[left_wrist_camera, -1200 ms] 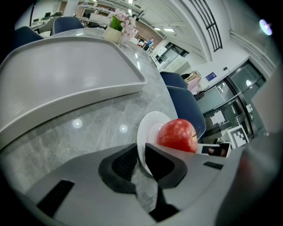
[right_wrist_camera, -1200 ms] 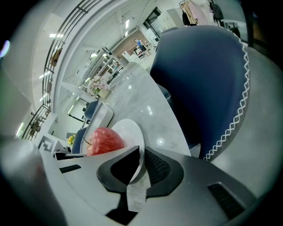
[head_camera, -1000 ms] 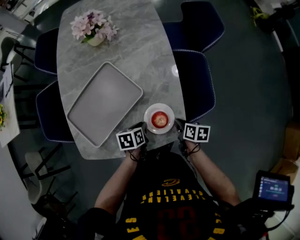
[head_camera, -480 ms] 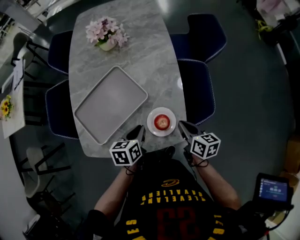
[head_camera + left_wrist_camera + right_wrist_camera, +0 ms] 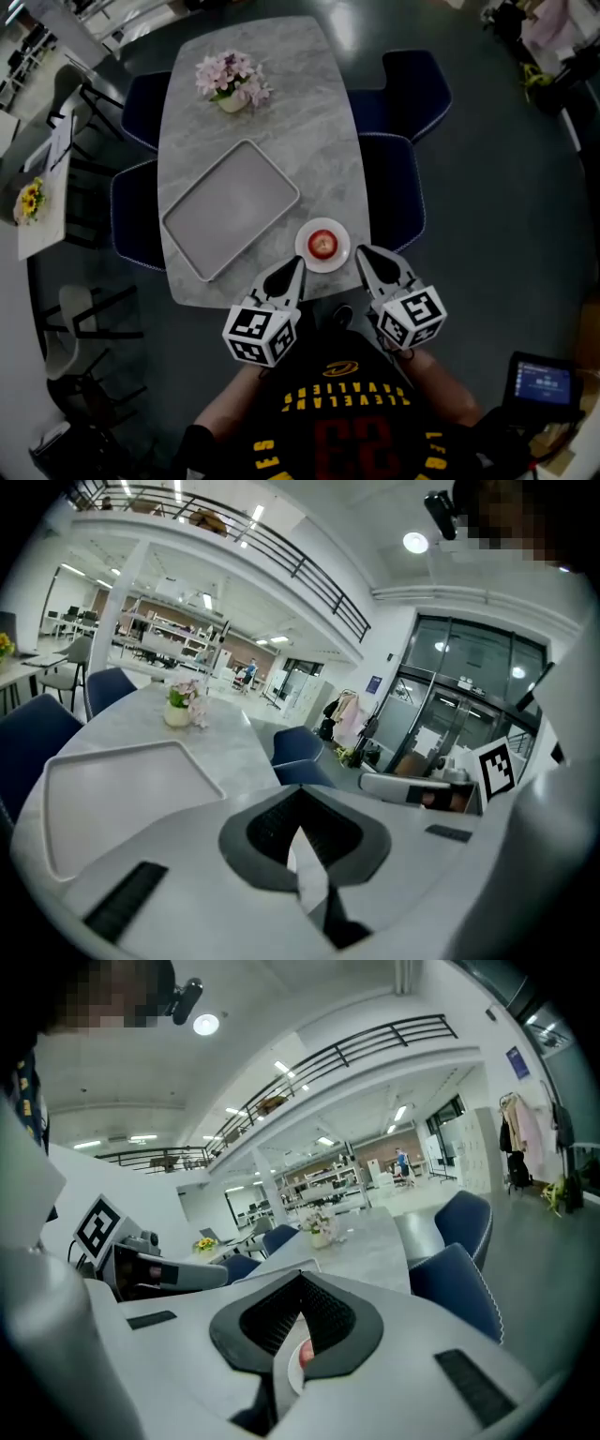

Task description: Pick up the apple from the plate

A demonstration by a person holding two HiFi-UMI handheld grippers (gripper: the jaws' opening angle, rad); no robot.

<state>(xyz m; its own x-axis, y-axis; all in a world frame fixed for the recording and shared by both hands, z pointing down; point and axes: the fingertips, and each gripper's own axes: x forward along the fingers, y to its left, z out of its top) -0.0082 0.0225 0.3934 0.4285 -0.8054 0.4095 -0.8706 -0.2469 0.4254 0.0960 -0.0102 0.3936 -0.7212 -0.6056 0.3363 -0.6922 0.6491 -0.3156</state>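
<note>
The left gripper (image 5: 292, 266) has drawn back from the plate (image 5: 304, 253) toward the person, its jaws pressed together on nothing. The apple (image 5: 322, 244) — red, round, paler on top — sits untouched at the plate's centre, near the table (image 5: 281, 122) edge. The right gripper (image 5: 365, 255) has retreated likewise, also closed — no grasp looks begun.

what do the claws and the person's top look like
The left claw and right claw are pale grey pointed wedges with dark ribbed inner pads; each carries a white cube with black square markers. The person wears a black jersey with yellow and red lettering.
</note>
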